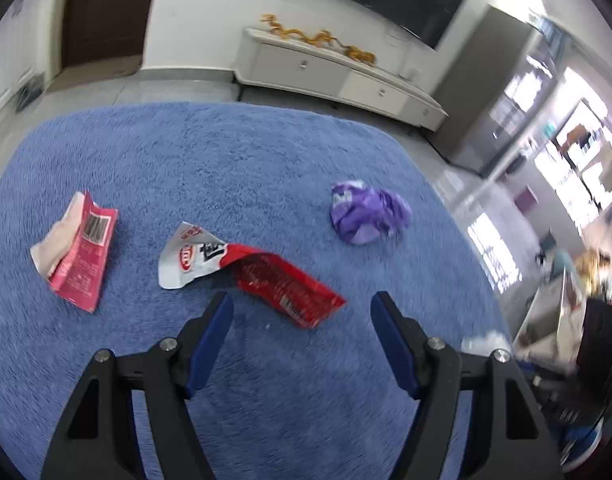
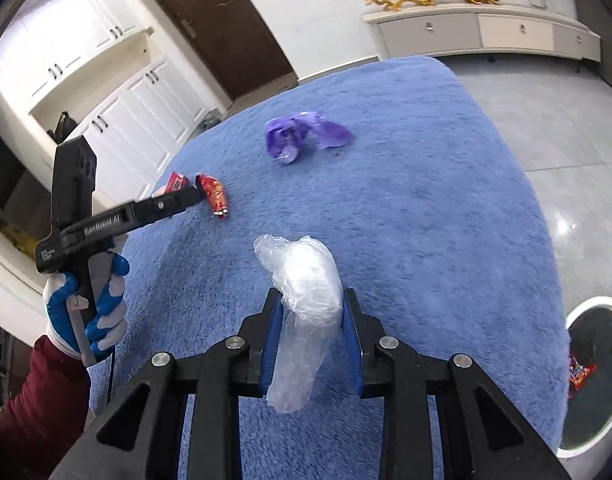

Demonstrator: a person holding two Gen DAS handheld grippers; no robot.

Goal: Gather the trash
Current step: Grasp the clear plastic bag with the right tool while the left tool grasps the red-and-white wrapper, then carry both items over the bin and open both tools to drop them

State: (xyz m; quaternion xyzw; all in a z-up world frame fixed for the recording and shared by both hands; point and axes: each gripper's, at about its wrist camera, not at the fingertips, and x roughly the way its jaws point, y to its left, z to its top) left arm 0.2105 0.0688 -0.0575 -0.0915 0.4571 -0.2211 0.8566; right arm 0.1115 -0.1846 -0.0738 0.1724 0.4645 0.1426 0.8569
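On the blue rug point(image 1: 225, 168) lie a red and white wrapper point(image 1: 249, 272), a pink wrapper point(image 1: 79, 252) to its left and a crumpled purple wrapper point(image 1: 370, 212) to the right. My left gripper point(image 1: 301, 308) is open just above the red wrapper's near end. In the right wrist view my right gripper point(image 2: 312, 300) is shut on a clear plastic bag point(image 2: 306, 308) held above the rug point(image 2: 426, 200). The left gripper point(image 2: 197, 196) shows there next to the red wrapper point(image 2: 213, 196). The purple wrapper point(image 2: 301, 134) lies farther off.
A round white-rimmed bin point(image 2: 594, 376) with a red wrapper inside stands on the floor off the rug's right edge. A white low cabinet point(image 1: 338, 76) lines the far wall. White cupboards point(image 2: 117, 92) and a brown door point(image 2: 221, 24) stand at the left.
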